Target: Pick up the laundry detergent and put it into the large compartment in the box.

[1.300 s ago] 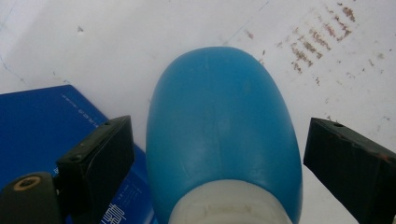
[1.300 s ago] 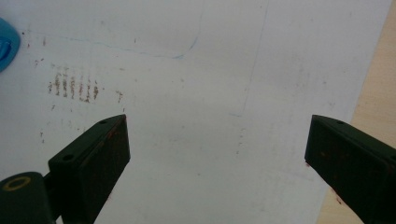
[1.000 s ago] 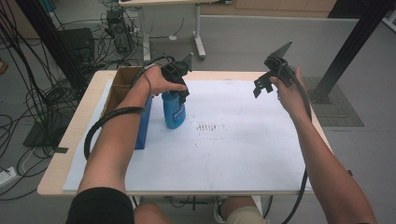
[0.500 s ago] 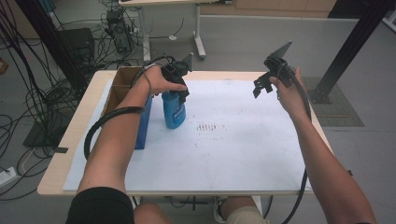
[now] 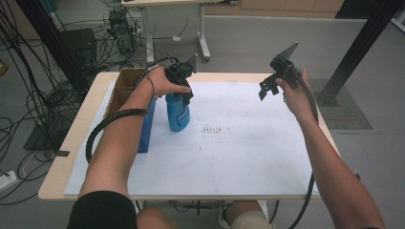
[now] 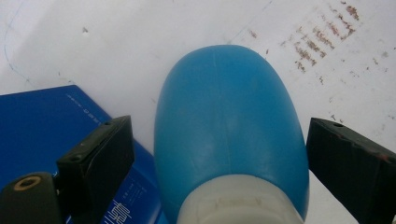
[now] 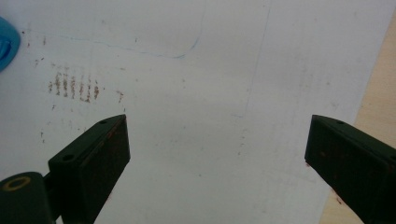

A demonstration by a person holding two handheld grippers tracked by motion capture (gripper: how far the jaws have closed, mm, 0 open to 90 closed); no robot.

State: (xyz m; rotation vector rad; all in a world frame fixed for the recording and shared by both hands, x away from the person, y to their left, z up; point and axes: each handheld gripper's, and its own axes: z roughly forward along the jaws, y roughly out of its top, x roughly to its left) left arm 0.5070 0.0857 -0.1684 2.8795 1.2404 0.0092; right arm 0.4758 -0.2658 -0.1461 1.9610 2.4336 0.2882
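The left gripper [image 6: 219,172] straddles the upright blue bottle [image 6: 229,130], jaws apart, seemingly not touching it. The right gripper [image 7: 217,158] hangs open above the white sheet [image 7: 210,70].

L gripper [image 5: 184,90] low, pointing down, jaws wide apart; R gripper [image 5: 267,88] held high, jaws wide too.

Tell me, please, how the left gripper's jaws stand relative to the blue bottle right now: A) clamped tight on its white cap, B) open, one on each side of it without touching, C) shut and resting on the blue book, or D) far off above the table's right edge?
B: in the left gripper view the left gripper has its jaws spread, with gaps on both sides of the blue bottle.
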